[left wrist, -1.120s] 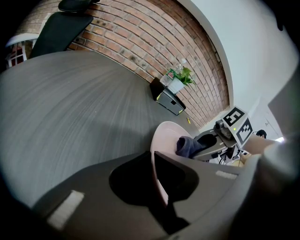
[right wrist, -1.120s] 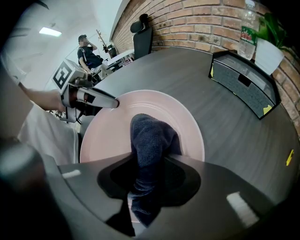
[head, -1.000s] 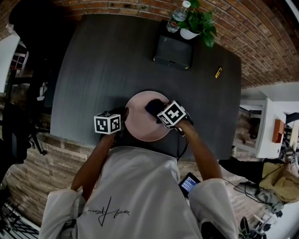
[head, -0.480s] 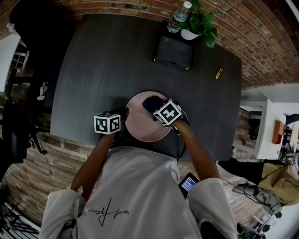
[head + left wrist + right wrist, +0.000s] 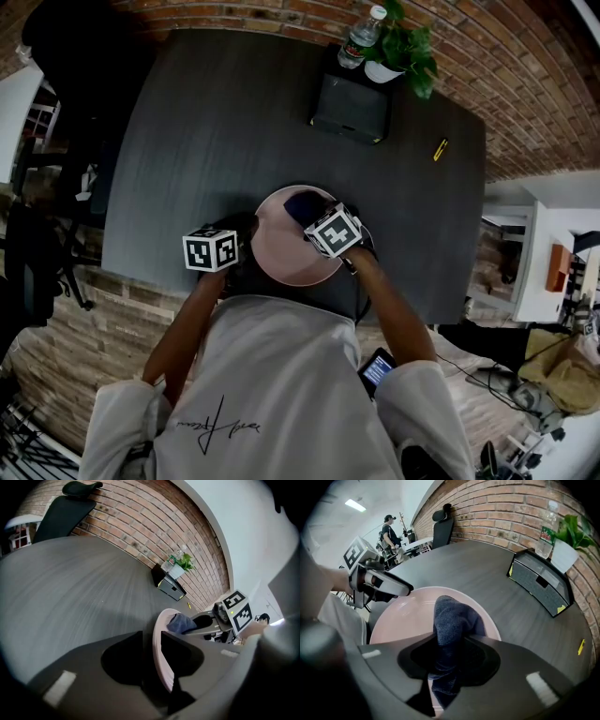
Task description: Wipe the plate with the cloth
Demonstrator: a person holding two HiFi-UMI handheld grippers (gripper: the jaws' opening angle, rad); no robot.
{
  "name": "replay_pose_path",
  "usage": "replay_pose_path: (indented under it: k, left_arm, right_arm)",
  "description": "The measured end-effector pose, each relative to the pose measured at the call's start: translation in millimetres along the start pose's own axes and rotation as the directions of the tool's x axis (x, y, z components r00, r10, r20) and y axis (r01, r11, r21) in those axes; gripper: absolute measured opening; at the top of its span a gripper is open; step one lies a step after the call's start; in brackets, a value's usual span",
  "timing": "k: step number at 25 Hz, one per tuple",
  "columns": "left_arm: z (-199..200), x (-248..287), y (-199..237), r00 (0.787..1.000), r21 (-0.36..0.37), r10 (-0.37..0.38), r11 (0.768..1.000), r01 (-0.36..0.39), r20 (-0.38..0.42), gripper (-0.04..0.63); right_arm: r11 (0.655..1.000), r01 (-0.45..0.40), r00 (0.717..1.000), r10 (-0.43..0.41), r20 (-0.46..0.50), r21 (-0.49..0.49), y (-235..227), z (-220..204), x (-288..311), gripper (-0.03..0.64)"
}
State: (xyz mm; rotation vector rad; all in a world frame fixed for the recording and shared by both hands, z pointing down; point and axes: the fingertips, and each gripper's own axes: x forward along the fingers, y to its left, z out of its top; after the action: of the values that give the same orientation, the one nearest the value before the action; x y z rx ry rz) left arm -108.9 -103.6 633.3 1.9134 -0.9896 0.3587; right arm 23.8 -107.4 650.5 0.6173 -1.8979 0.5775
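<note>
Pink plate sits on dark grey table, close to the near edge, straight in front of the person. At the plate's left rim is the left gripper. The rim stands between its jaws, which have just been opening. They are now spread, with a gap showing beside the rim, so they are not pinching it.

Over the far-right part of the plate, the right gripper points steeply down. Its jaws are clamped on the dark blue cloth. The cloth bunches out past the jaw tips, and its loose end looks to touch the plate's inner face near the far rim. The two grippers are near each other across the plate, not touching.

At the far side of the table a black box lies flat. Just behind it stand a water bottle and a potted plant, against the brick wall. A small yellow object lies right of the box, well apart from the plate.
</note>
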Motion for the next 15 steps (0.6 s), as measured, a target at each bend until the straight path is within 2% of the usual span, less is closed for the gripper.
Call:
replay_pose_path:
  k: [6,15]
  left_arm:
    - [28,-21,-3,0.995,0.018,0.042,0.999,-0.044,0.093,0.153]
    - [53,-35,-26,0.985,0.087,0.031,0.995,-0.046,0.167,0.149]
  right_arm:
    - [0.998,0.016,0.996,-0.021,0.088,0.058,-1,9,-9,0.117]
    - [0.988,0.004,0.975,-0.038,0.221,0.151,7,21,-52,0.117]
